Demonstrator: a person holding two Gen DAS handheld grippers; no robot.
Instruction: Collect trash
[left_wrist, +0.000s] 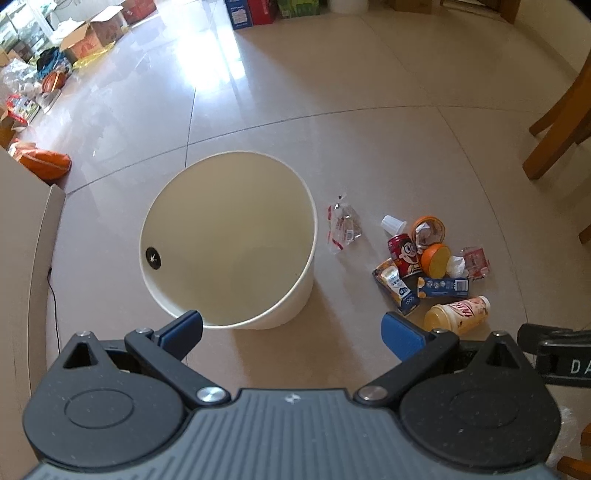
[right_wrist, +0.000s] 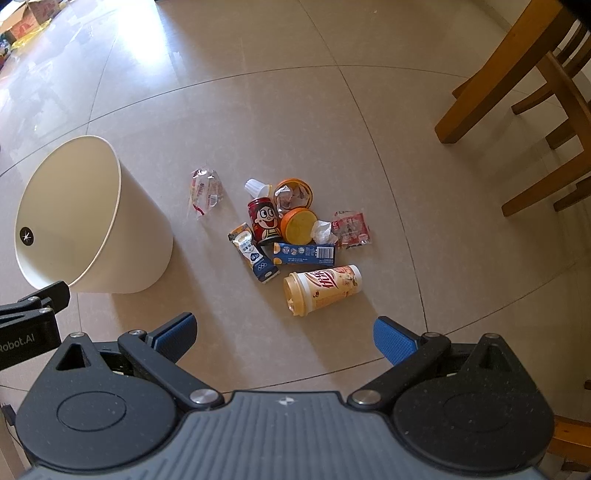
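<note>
Both grippers hang above the tiled floor (right_wrist: 332, 122) with nothing in them. The left gripper (left_wrist: 291, 328) has its jaws spread wide over the near rim of the bin (left_wrist: 229, 236). The right gripper (right_wrist: 284, 334) is equally wide, aimed at the rubbish.

The bin stands upright on the floor and appears empty. The rubbish lies well apart from the chair legs (right_wrist: 517, 92), in a loose heap beside the bin: a drink cup (right_wrist: 321, 288) on its side nearest the right gripper, a blue box (right_wrist: 304, 253), a small carton (right_wrist: 253, 253), a red can (right_wrist: 264, 219), an orange tub (right_wrist: 295, 190) and what seems to be its lid (right_wrist: 299, 225), a crumpled tissue (right_wrist: 321, 230), a red-and-white wrapper (right_wrist: 351, 227) and a small white cup (right_wrist: 255, 187). A clear wrapper (right_wrist: 205, 192) lies alone between heap and bin.

Judgement: collection has not begun; this is the approach to a first pick. The drink cup looks the likeliest target, calling for a descent with the jaws astride its body before closing.

Limits: the bin's floor is only partly visible in the left view. Several items overlap, so what lies under them cannot be determined. Labels are not legible.
</note>
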